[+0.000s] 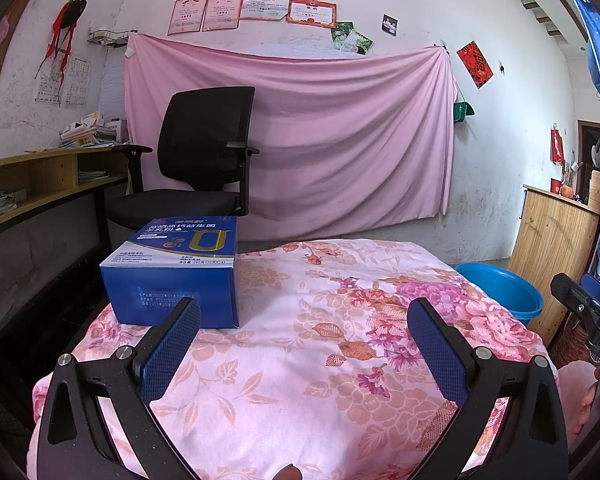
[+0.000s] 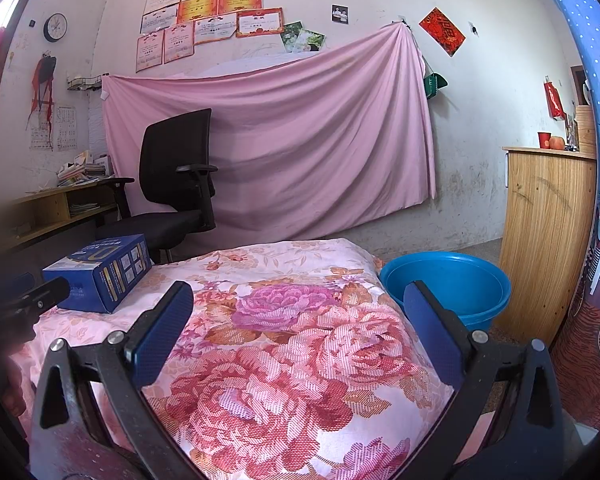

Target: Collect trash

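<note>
A blue carton box (image 1: 172, 276) lies on the floral pink cloth (image 1: 300, 360) at the table's far left; it also shows in the right wrist view (image 2: 100, 272). A blue plastic basin (image 2: 452, 284) stands on the floor beyond the table's right edge, also in the left wrist view (image 1: 500, 288). My left gripper (image 1: 304, 312) is open and empty, its left finger just in front of the box. My right gripper (image 2: 298, 296) is open and empty over the cloth, left of the basin.
A black office chair (image 1: 196, 160) stands behind the table. A wooden desk with shelves (image 1: 40, 184) runs along the left. A wooden cabinet (image 2: 544, 232) stands at the right by the basin. A pink sheet hangs on the back wall.
</note>
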A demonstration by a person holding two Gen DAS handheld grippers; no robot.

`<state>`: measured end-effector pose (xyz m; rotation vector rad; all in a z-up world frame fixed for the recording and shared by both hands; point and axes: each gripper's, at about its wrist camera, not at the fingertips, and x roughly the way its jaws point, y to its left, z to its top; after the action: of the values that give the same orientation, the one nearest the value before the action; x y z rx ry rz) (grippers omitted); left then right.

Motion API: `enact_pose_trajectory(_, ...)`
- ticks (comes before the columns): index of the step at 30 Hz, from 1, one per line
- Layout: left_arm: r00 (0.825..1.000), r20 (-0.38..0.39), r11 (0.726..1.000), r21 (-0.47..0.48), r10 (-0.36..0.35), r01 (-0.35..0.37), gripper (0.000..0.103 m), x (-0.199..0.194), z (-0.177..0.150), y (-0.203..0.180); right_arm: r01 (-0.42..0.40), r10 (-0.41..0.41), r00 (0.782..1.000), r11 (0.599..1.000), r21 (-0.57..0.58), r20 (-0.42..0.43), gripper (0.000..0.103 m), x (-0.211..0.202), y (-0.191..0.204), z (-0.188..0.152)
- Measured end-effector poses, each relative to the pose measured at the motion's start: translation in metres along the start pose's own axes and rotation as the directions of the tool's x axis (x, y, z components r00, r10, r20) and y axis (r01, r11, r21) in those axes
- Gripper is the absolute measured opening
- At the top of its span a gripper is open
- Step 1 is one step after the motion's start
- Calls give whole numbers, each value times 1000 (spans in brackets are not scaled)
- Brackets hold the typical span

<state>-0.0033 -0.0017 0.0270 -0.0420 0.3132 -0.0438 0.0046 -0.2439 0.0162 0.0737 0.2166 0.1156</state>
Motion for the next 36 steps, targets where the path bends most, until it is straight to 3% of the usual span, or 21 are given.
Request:
enact_pose_trajectory(24,1000,2,1000,-13,4,-4,101,-1,0,3,1,-1,1000,1000,1,0,103,0,1,1)
enact_pose_trajectory(36,999,15,999,-10,46,-46,101,-4,-2,3,-1,1,1000,1000,2,-4,103,-1,3,-1)
